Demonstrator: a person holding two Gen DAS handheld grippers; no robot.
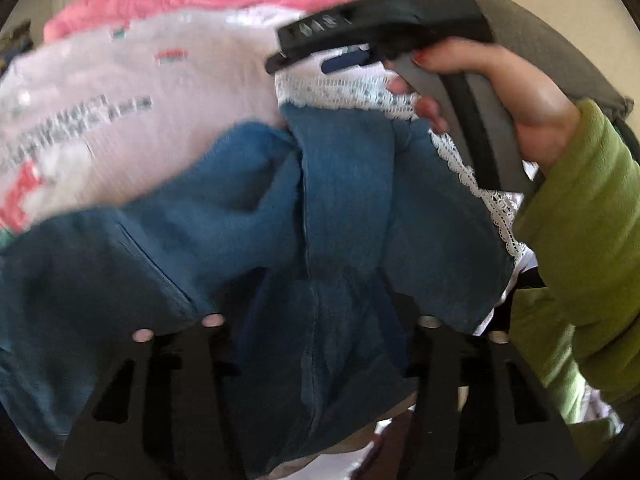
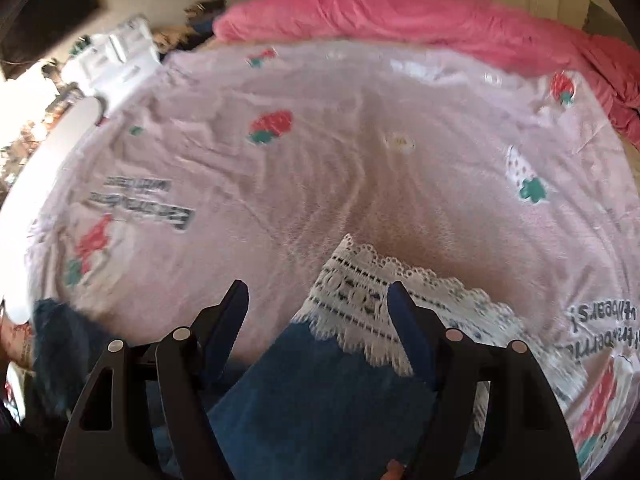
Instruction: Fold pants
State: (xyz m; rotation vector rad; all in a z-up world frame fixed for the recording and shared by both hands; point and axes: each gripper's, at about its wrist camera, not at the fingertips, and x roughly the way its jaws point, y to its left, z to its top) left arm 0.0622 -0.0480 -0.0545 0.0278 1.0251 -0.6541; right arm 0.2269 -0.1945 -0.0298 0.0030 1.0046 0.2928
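Blue denim pants with a white lace hem hang bunched in front of my left gripper. Its fingers are buried in the denim, so the jaws are hidden. My right gripper shows in the left wrist view at the top, held by a hand with a green sleeve, just above the lace hem. In the right wrist view my right gripper is open, its blue pads either side of the lace hem and denim, not closed on them.
A pale pink bedspread with strawberry prints covers the bed. A bright pink blanket is heaped along the far edge. White objects and clutter stand at the far left beside the bed.
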